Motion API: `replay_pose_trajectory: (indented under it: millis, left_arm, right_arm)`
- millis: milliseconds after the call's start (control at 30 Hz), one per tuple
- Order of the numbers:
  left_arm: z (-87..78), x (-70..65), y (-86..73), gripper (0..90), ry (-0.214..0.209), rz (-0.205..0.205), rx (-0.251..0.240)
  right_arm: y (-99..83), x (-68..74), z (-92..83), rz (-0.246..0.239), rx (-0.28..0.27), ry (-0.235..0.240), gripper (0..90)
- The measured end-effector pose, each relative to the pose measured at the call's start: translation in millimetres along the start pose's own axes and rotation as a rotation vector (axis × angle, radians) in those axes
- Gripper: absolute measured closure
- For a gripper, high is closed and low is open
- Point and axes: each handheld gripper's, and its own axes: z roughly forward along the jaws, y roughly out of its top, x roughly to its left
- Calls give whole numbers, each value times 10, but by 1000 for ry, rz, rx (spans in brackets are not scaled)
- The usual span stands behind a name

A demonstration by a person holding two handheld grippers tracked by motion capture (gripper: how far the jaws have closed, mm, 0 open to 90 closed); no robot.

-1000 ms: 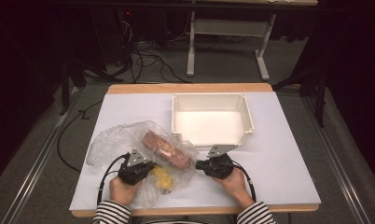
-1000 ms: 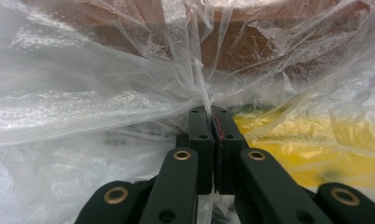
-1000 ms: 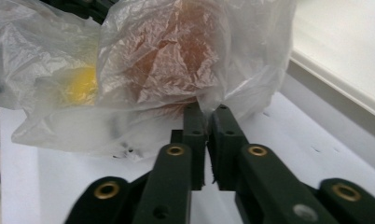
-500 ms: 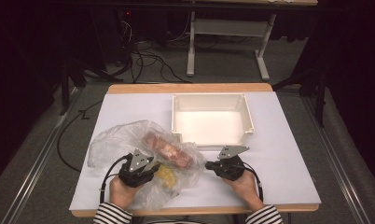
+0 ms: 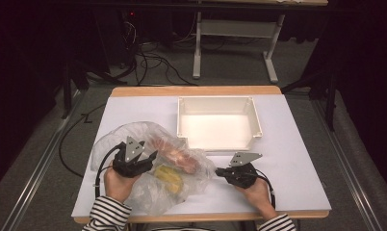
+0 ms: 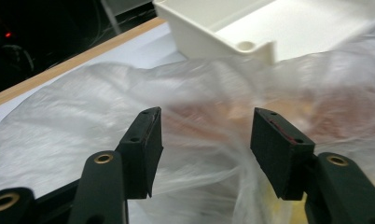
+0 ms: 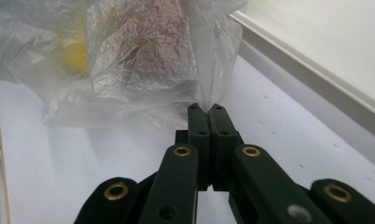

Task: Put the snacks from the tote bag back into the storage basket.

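I'm pinching the plastic bag's edge with my right gripper [image 7: 209, 108].

The plastic bag [image 5: 148, 163] is lying on the table [image 5: 297, 159] just beside the white bin [image 5: 219, 122]; my left gripper [image 6: 204, 140] is hovering over it, its jaws having just been opening, now spread with nothing pressed between them.

Empty white bin [image 5: 219, 122] on white table [image 5: 297, 159], cables [image 5: 148, 62] beyond

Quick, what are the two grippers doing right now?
Left gripper: open, jaws have just been opening, above the plastic bag, not gripping it.
Right gripper: closed, pinching the bag's edge.
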Motion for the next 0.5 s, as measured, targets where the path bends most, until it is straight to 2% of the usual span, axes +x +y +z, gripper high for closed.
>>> replay_pose_trajectory:
  millis: [133,367,500]
  left_arm:
    - [59,89,62,423,10,-17,14]
    - [58,212,22,414,41,-52,33]
    - [47,259,36,408,51,-65,23]
  right_arm:
    - [-35,-14,-30,7,-6,-6,900]
    - [-82,-47,-85,12,-2,-14,900]
    - [-101,-73,-123,16,-6,-21,900]
